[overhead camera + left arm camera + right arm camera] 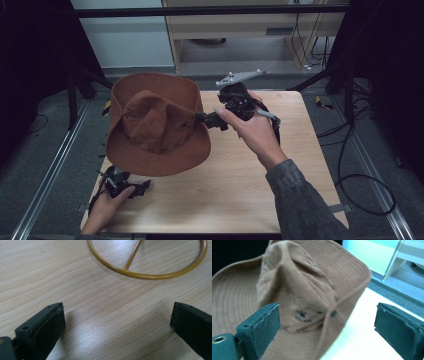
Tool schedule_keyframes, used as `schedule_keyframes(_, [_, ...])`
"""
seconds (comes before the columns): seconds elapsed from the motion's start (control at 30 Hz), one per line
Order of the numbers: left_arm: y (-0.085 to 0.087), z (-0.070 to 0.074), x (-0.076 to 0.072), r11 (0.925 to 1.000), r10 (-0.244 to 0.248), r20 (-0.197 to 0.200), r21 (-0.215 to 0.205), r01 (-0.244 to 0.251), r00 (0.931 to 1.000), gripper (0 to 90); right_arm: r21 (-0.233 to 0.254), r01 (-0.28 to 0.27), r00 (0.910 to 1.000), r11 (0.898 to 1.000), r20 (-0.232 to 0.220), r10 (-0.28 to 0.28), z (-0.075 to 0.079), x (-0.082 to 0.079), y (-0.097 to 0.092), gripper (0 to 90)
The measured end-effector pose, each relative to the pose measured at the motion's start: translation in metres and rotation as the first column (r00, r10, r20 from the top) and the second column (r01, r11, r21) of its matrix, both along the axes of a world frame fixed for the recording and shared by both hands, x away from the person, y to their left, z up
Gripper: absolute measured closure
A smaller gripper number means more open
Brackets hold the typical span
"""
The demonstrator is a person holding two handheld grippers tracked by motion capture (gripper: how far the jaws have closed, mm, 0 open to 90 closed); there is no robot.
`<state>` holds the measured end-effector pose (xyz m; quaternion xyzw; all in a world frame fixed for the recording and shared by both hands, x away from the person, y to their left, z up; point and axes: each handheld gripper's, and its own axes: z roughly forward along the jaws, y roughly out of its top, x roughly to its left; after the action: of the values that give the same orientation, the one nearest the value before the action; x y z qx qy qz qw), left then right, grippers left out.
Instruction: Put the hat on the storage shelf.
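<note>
A brown hat (157,127) with a wide brim is in the left half of the high view, raised above the wooden bench (240,190) and tilted, so its crown faces the camera. What carries it from below cannot be seen there. The right gripper (204,119) is at the centre of the high view, just beside the right edge of the brim, and a hand (252,131) holds it. In the right gripper view the hat (294,287) takes the left and middle of the frame, and its brim edge with a thin cord runs between the two black fingers (263,326). The fingers stand wide and do not press on the brim.

The left gripper (142,186) lies low in the lower left of the high view, under the hat, held by the other hand (105,210). In the left gripper view its fingers (48,326) are wide, with only bare bench between them. A yellow metal ring (147,276) with one spoke rests on the bench at the top of that frame.
</note>
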<state>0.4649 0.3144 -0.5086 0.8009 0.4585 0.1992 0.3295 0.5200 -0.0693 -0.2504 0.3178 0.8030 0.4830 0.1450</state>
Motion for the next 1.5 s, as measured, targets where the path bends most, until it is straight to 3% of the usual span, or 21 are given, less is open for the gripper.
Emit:
schedule_keyframes(0.23, [0.000, 0.000, 0.000, 1.0000, 0.001, -0.001, -0.001, -0.001, 1.0000, 0.0, -0.012, 0.066, 0.9978, 0.998, -0.001, -0.066, -0.013, 0.000, -0.023, 9.7])
schedule_keyframes(0.47, [0.000, 0.000, 0.000, 1.0000, -0.003, -0.001, 0.002, 0.003, 1.0000, 0.0, -0.012, 0.098, 0.9952, 0.995, 0.011, -0.098, -0.019, -0.007, -0.043, 11.2])
schedule_keyframes(0.6, [0.000, 0.000, 0.000, 1.0000, -0.004, -0.001, 0.003, 0.004, 1.0000, 0.0, -0.034, 0.117, 0.9924, 0.993, 0.042, -0.115, -0.027, -0.014, -0.058, 12.0])
schedule_keyframes(0.87, [0.000, 0.000, 0.000, 1.0000, -0.003, -0.001, 0.003, 0.003, 1.0000, 0.0, -0.062, 0.160, 0.9859, 0.985, 0.058, -0.157, -0.063, -0.028, -0.094, 12.3])
schedule_keyframes(0.97, [0.000, 0.000, 0.000, 1.0000, -0.004, 0.000, 0.007, 0.004, 1.0000, 0.0, -0.048, 0.183, 0.9822, 0.982, 0.053, -0.180, -0.090, -0.036, -0.109, 12.3])
schedule_keyframes(1.0, [0.000, 0.000, 0.000, 1.0000, -0.004, 0.000, 0.007, 0.004, 1.0000, 0.0, -0.048, 0.183, 0.9822, 0.982, 0.053, -0.180, -0.090, -0.036, -0.109, 12.3])
schedule_keyframes(1.03, [0.000, 0.000, 0.000, 1.0000, -0.004, 0.000, 0.005, 0.004, 1.0000, 0.0, -0.043, 0.199, 0.9793, 0.979, 0.047, -0.197, -0.106, -0.039, -0.115, 12.4])
schedule_keyframes(1.07, [0.000, 0.000, 0.000, 1.0000, -0.004, 0.000, 0.005, 0.004, 1.0000, 0.0, -0.043, 0.199, 0.9793, 0.979, 0.047, -0.197, -0.106, -0.039, -0.115, 12.4])
schedule_keyframes(1.1, [0.000, 0.000, 0.000, 1.0000, -0.003, 0.000, 0.006, 0.003, 1.0000, 0.0, -0.039, 0.210, 0.9776, 0.977, 0.026, -0.209, -0.122, -0.042, -0.121, 12.5])
schedule_keyframes(1.13, [0.000, 0.000, 0.000, 1.0000, -0.003, -0.001, 0.003, 0.003, 1.0000, 0.0, -0.039, 0.210, 0.9776, 0.977, 0.026, -0.209, -0.122, -0.042, -0.121, 12.5])
schedule_keyframes(1.2, [0.000, 0.000, 0.000, 1.0000, -0.003, -0.001, 0.004, 0.003, 1.0000, 0.0, -0.071, 0.238, 0.9712, 0.969, 0.020, -0.237, -0.144, -0.044, -0.129, 12.5])
schedule_keyframes(1.4, [0.000, 0.000, 0.000, 1.0000, -0.002, -0.001, 0.004, 0.002, 1.0000, 0.0, -0.052, 0.279, 0.9591, 0.959, -0.032, -0.281, -0.174, -0.041, -0.141, 12.5])
schedule_keyframes(1.5, [0.000, 0.000, 0.000, 1.0000, -0.002, -0.001, 0.006, 0.002, 1.0000, 0.0, -0.067, 0.316, 0.9445, 0.946, -0.072, -0.320, -0.198, -0.038, -0.148, 12.8])
